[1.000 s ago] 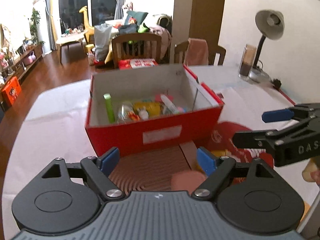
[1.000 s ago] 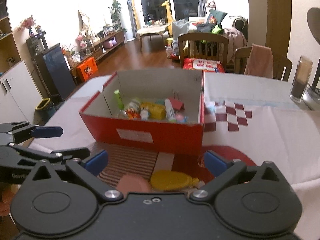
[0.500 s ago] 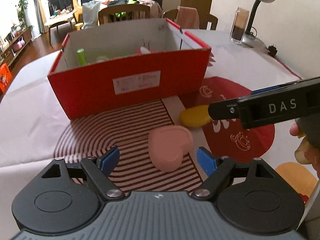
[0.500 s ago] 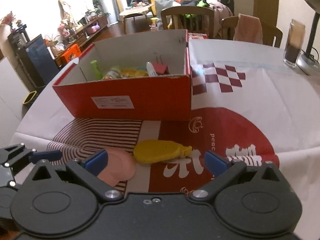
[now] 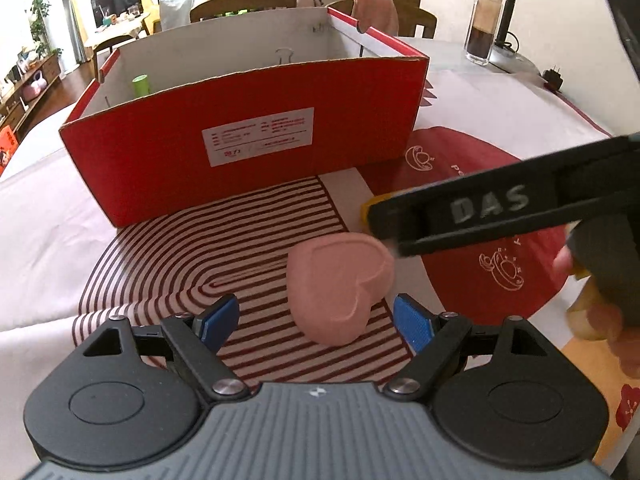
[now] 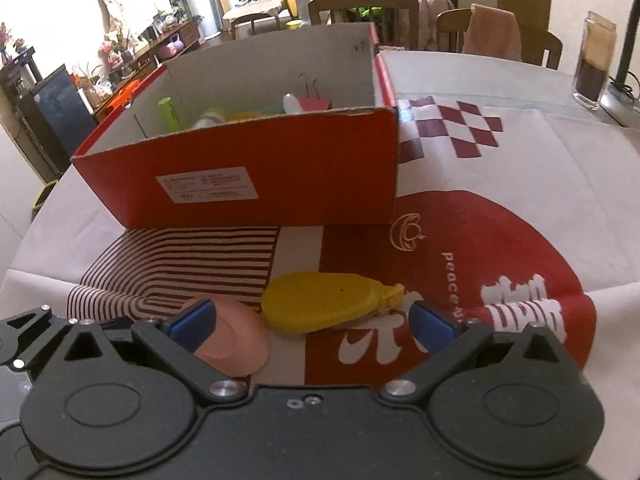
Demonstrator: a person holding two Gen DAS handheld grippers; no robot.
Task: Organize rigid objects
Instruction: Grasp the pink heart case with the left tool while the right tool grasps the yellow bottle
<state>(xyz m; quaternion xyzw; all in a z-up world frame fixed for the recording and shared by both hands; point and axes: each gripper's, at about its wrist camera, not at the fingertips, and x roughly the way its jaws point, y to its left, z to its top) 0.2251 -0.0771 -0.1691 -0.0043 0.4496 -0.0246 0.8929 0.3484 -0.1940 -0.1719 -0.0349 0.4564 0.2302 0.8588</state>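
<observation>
Both grippers hang low over the table (image 6: 520,168), each lined up on its own piece, and both sets of fingers are spread wide with nothing in them. The left gripper (image 5: 318,316) frames the pink heart (image 5: 340,284), which lies flat on the striped part of the cloth, just ahead of the blue pads. The right gripper (image 6: 312,322) faces the yellow piece (image 6: 332,300), which sits at the edge of the red circle, touching or nearly touching the heart. The box (image 6: 248,184) stands just behind both, already holding a green tube (image 6: 170,114) and other small items.

Risks, as I judge them:
- The two grippers are very close; in the left view the right one crosses right above the heart. Closing or lifting together could knock them into each other
- The heart is flat and low, so the fingers may scrape the cloth or slide over its rim and miss it
- The two pieces sit so near each other that taking one could nudge the other away
- The near wall of the box is tall; a low carry could hit it
</observation>
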